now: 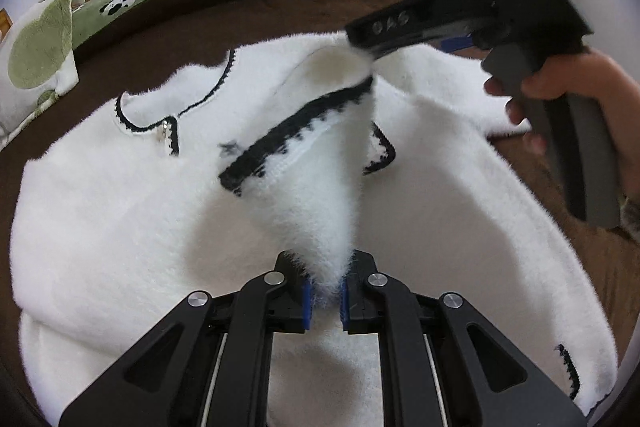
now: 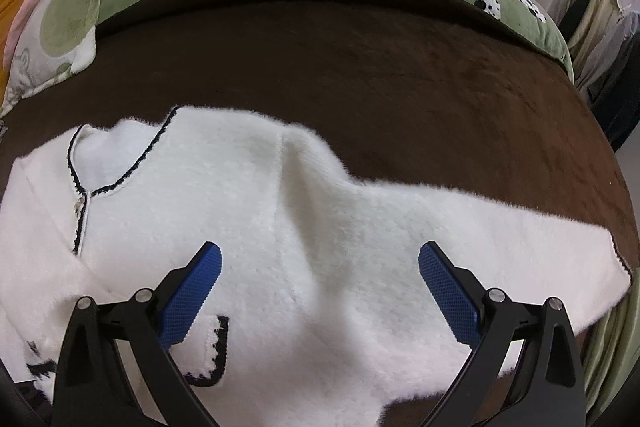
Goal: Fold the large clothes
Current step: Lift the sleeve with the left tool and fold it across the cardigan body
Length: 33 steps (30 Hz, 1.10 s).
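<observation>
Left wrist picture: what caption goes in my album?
Left gripper pinches a fluffy white sweater over the brown blanket.

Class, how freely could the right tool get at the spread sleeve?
Probably yes: the right tool hangs open above the cardigan, and the sleeve lies flat on the brown blanket with nothing covering it.

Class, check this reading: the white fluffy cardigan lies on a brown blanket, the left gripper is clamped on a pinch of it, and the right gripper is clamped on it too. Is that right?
Not quite. The right gripper is open: the right wrist view shows its blue pads spread wide above the cardigan, gripping nothing. The rest holds: the left gripper is shut on a pinch of it, on the brown blanket.
</observation>
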Each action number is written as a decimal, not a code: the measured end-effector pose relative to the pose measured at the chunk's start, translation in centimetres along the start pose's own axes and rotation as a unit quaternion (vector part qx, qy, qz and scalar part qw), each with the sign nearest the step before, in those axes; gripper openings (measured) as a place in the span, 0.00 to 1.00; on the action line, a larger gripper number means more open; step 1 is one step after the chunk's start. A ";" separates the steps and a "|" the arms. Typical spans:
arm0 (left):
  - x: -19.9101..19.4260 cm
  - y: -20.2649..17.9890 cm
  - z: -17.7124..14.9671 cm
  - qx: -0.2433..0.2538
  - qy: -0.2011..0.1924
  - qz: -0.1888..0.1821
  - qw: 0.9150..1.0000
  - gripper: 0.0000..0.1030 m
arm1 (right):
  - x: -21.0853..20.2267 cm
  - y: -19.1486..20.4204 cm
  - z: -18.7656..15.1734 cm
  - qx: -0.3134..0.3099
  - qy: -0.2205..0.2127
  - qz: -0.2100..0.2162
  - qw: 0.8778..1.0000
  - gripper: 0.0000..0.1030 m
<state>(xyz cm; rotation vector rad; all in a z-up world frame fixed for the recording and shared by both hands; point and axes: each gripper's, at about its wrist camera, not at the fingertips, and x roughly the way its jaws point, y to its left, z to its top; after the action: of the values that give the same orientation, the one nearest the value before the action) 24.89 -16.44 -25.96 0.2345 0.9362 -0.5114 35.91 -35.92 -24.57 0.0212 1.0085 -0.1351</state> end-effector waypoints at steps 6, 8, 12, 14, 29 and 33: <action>-1.8 -0.1 0.5 -0.004 -0.004 -0.027 1.000 0.30 | -2.1 -0.1 0.6 -0.003 -0.013 0.000 1.000 0.95; -3.2 -0.4 0.6 0.004 -0.010 -0.029 1.000 0.43 | -3.2 0.1 0.8 -0.002 -0.018 0.003 1.000 0.95; -5.9 0.1 0.9 0.010 -0.029 -0.019 0.999 0.67 | -5.3 0.9 0.6 -0.006 -0.026 0.015 1.000 0.95; -7.0 1.0 1.0 0.003 -0.032 -0.027 0.999 0.78 | -6.4 1.4 -0.2 -0.006 -0.027 0.026 0.999 0.95; -5.2 9.9 -0.6 -0.093 -0.020 0.054 0.994 0.91 | -5.9 4.9 -9.4 -0.038 -0.006 0.047 0.998 0.95; -3.3 11.9 -1.7 -0.133 -0.007 0.067 0.989 0.92 | -4.3 5.4 -10.6 -0.039 0.006 0.046 0.998 0.95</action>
<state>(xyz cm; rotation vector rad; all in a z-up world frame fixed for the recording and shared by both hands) 28.20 -4.45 -24.54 0.0520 0.9567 -0.2610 25.40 -29.29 -26.83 -0.0026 1.0231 -0.0104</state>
